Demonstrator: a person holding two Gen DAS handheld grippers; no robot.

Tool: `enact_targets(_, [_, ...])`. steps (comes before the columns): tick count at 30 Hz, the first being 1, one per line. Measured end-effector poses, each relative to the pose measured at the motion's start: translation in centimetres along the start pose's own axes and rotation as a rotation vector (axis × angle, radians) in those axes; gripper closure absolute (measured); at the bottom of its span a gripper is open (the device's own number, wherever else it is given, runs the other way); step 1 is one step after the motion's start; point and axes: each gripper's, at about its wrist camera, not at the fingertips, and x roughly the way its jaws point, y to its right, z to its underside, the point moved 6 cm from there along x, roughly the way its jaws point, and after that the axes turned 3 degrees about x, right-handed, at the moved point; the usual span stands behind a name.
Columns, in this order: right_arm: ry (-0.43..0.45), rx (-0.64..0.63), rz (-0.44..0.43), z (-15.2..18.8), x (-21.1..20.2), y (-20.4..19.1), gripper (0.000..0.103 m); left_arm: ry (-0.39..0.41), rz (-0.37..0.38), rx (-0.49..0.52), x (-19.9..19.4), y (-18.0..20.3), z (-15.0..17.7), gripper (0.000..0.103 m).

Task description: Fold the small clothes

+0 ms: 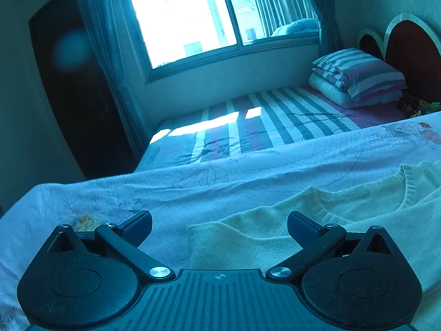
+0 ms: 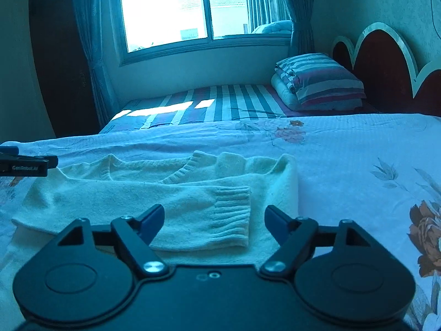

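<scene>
We are seeing only part of the cream sweater (image 1: 317, 220) in the left wrist view; it is running off the right edge of the frame. In the right wrist view the sweater (image 2: 154, 190) is lying in the middle of the frame on the flowered bedspread (image 2: 344, 149), one sleeve (image 2: 209, 215) folded across it. Our left tongs (image 1: 219, 227) are standing wide apart, gripping nothing. Our right tongs (image 2: 214, 222) are released too, with the sleeve cuff lying between them. The window (image 2: 165, 11) is glaring white.
</scene>
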Motion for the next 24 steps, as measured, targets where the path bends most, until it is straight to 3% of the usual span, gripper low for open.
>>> enact_targets(3, [0.022,-0.008,0.001,-0.2,-0.9,-0.1,0.023,-0.03,-0.012,-0.043,1.5,-0.5,0.4,0.0])
enact_targets(4, [0.024,-0.009,-0.003,-0.2,-1.2,-0.1,0.023,-0.039,-0.01,-0.054,2.0,-0.6,0.7,0.009])
enact_targets(5, [0.028,-0.008,-0.005,-0.3,-1.4,-0.1,0.024,-0.057,0.001,-0.058,2.5,-0.5,1.0,0.043])
enact_targets(7, [0.037,-0.011,-0.003,-0.4,-1.9,0.0,0.025,-0.157,0.05,-0.09,4.5,-0.2,2.3,0.082])
enact_targets(8, [0.04,-0.012,-0.004,-0.5,-2.0,0.0,0.025,-0.177,0.069,-0.113,5.0,-0.3,2.6,0.082])
enact_targets(14, [0.043,-0.015,-0.009,-0.4,-2.3,-0.5,0.027,-0.158,0.033,-0.07,5.8,0.6,3.4,0.082])
enact_targets(19, [0.08,-0.074,-0.051,-1.4,-2.4,-3.3,0.03,-0.153,-0.015,0.046,5.2,1.6,2.7,0.082])
enact_targets(20, [0.09,-0.062,-0.061,-1.8,-2.4,-3.6,0.03,-0.131,-0.021,0.054,4.6,1.6,2.4,0.075])
enact_targets(21, [0.097,-0.05,-0.071,-2.2,-2.4,-3.8,0.03,-0.077,-0.005,0.057,3.5,1.7,1.9,0.061])
enact_targets(22, [0.104,-0.048,-0.074,-2.5,-2.4,-4.0,0.03,-0.036,-0.008,0.057,2.5,1.7,1.5,0.007])
enact_targets(24, [0.108,-0.055,-0.078,-2.7,-2.2,-4.3,0.03,0.041,-0.036,0.09,1.5,1.9,1.0,0.0])
